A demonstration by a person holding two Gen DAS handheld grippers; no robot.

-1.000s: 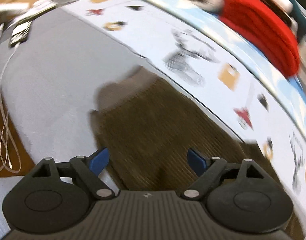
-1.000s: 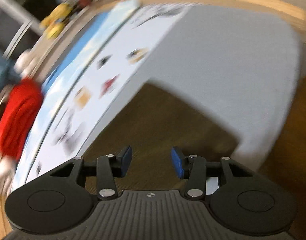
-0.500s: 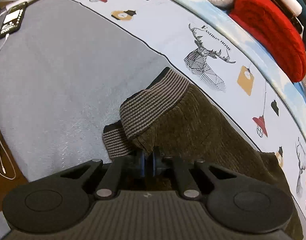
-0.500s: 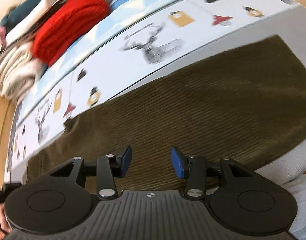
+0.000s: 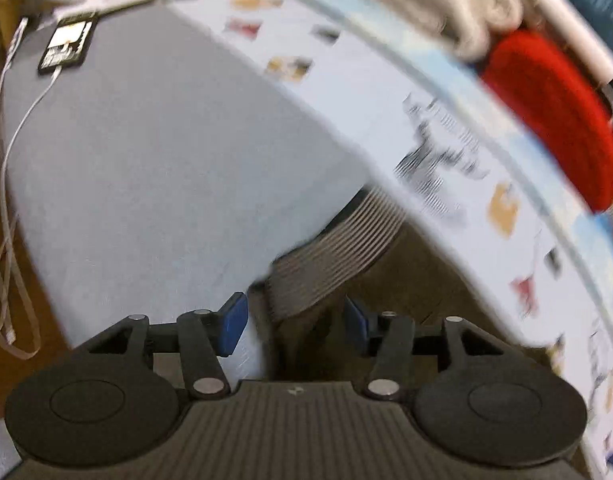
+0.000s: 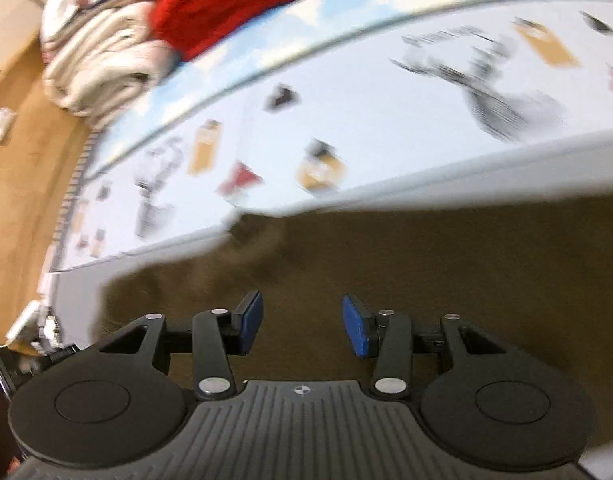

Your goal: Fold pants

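Brown pants [image 6: 446, 280] lie flat on a grey bed [image 5: 166, 168] beside a printed sheet [image 6: 386, 120], the left gripper [image 5: 294, 320] opening its jaws around the striped waistband [image 5: 330, 256] without pressing it, the right gripper [image 6: 302, 324] open and empty above the cloth.

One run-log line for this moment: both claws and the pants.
left claw: opening, striped cuff of olive corduroy pants between pads | right claw: open, empty, over pants | fold: unfinished
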